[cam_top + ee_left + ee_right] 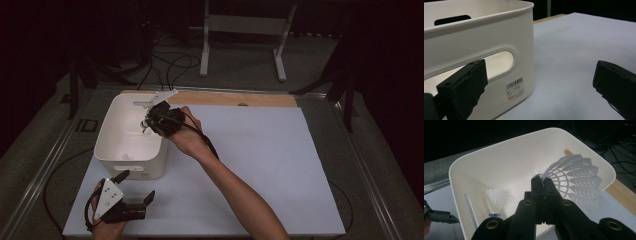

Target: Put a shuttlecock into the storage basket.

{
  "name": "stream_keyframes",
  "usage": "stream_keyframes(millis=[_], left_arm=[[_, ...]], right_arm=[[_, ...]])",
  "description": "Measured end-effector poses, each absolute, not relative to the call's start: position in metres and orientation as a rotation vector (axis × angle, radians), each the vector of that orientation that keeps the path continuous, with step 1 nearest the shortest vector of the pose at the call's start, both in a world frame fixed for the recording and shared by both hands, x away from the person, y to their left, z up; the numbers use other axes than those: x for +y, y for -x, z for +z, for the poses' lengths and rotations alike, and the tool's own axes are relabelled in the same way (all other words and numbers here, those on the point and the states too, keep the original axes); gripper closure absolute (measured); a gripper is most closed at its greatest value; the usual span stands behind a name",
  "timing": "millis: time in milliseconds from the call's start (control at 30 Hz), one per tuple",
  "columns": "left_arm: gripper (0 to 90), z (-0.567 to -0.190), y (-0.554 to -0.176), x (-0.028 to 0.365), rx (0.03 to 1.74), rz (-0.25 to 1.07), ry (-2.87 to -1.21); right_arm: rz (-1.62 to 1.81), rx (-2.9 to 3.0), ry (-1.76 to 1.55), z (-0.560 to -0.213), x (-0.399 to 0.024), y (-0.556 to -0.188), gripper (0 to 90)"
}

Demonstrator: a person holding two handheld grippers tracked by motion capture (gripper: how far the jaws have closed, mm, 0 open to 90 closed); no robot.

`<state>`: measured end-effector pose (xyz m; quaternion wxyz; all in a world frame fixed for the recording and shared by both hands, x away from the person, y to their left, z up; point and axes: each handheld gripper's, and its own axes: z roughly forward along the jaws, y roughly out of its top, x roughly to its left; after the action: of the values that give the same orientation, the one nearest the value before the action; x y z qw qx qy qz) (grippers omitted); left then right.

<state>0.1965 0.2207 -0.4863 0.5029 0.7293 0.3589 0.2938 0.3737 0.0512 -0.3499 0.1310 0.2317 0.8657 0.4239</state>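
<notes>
Inside the bin's rim [506, 143], right gripper [543, 181] clamps a shuttlecock [576, 180]; left gripper [541, 82] gapes wide outside

The light is dim, surroundings almost black; the white bin [131, 145] looks brightest, near jaws slightly blurred

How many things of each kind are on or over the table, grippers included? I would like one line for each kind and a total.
Shuttlecocks: 2, one held by the right gripper over the bin (shuttlecock), one lying inside it
White bins: 1
Grippers: 2, with the left gripper open near the bin
Total: 5
</notes>
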Motion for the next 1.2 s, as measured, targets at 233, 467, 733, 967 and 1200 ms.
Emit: stream_keyframes(millis=[233,467,733,967,1200], left_arm=[[0.4,-0.486,-0.197,0.22,0.864,0.71,-1.764],[0.3,-0.486,-0.197,0.22,0.863,0.709,-1.766],[0.3,-0.486,-0.196,0.22,0.864,0.71,-1.764],[0.3,-0.486,-0.196,0.22,0.863,0.709,-1.764],[0.3,-0.486,-0.197,0.22,0.863,0.709,-1.767]], right_arm=[[1.233,2.522,-0.666,-0.35,0.054,-0.372,89.4],[1.241,2.53,-0.654,-0.35,0.056,-0.371,89.0],[1.265,2.549,-0.635,-0.35,0.056,-0.37,67.9],[1.247,2.53,-0.665,-0.347,0.045,-0.368,24.2],[1.233,2.514,-0.691,-0.349,0.037,-0.37,13.6]])
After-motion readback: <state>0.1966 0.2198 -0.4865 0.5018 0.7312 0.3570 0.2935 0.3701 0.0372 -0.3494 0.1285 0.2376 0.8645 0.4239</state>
